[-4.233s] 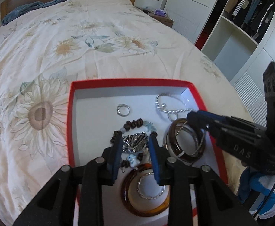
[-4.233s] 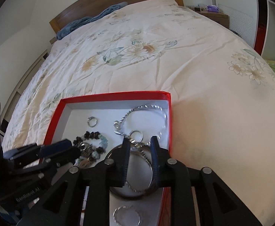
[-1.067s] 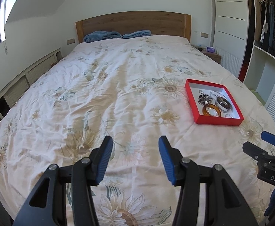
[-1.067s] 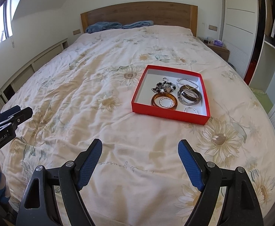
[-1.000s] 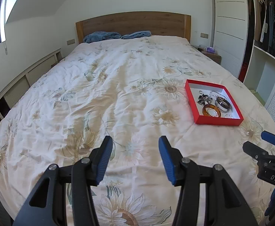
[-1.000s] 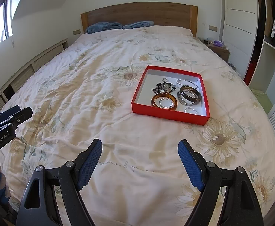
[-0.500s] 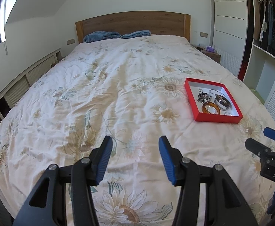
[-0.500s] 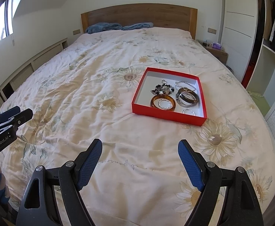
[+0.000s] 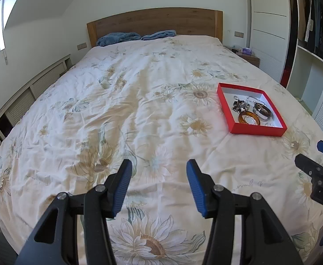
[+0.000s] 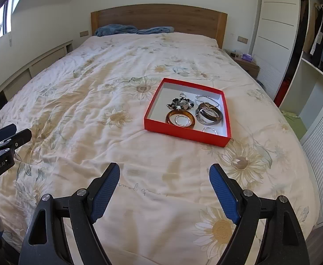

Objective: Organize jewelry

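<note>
A red tray (image 10: 161, 130) with a white floor lies on the flowered bedspread, right of the bed's middle; it shows as the red tray (image 9: 225, 112) in the left wrist view too. Inside are an amber bangle (image 10: 170, 116), a dark bangle stack (image 10: 210, 114), a beaded bracelet cluster (image 10: 181, 105), a silver chain (image 10: 207, 98) and a small silver ring (image 10: 209, 129). My left gripper (image 9: 159, 167) hangs open over bare bedspread, well short of the tray. My right gripper (image 10: 164, 172) is open wider, empty, also near the foot of the bed.
The bed (image 9: 139, 101) has a wooden headboard (image 10: 157, 18) and blue pillows (image 10: 117, 29). A nightstand (image 10: 246, 63) and a white wardrobe with hanging clothes (image 10: 316, 33) stand at the right. Low cabinets (image 9: 17, 108) run along the left wall.
Since the oldest frames both grippers have pulled back from inside the tray to the foot of the bed and opened. Over the last second the view has barely shifted.
</note>
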`<state>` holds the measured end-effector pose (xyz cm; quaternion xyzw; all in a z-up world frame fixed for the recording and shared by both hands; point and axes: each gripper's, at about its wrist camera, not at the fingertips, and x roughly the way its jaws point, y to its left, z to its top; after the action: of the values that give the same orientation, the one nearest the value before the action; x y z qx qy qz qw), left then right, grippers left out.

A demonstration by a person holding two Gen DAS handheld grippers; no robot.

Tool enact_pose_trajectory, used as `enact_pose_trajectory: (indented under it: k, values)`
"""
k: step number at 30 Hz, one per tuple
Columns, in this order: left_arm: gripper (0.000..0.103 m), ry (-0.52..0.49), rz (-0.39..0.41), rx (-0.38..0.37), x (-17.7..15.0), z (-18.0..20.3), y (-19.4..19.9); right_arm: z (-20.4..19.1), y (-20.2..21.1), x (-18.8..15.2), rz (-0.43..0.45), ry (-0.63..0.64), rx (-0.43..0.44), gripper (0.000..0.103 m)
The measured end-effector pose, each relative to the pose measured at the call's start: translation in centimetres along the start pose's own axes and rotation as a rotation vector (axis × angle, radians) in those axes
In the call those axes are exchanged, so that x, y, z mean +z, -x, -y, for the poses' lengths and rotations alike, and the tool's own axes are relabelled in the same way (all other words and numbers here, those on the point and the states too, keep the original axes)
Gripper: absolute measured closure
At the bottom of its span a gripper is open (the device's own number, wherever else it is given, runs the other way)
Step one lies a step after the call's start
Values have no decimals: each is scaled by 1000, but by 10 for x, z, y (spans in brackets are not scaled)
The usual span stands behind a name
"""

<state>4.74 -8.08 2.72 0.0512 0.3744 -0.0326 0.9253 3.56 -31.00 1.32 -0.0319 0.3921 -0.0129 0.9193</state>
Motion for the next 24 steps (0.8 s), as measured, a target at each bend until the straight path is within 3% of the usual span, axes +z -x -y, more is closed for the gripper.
enact_pose_trajectory:
  k: [24]
  values:
    - [54, 0, -12, -2, -4, -5, -4, -5, -5, -2, -22, 10, -3, 19]
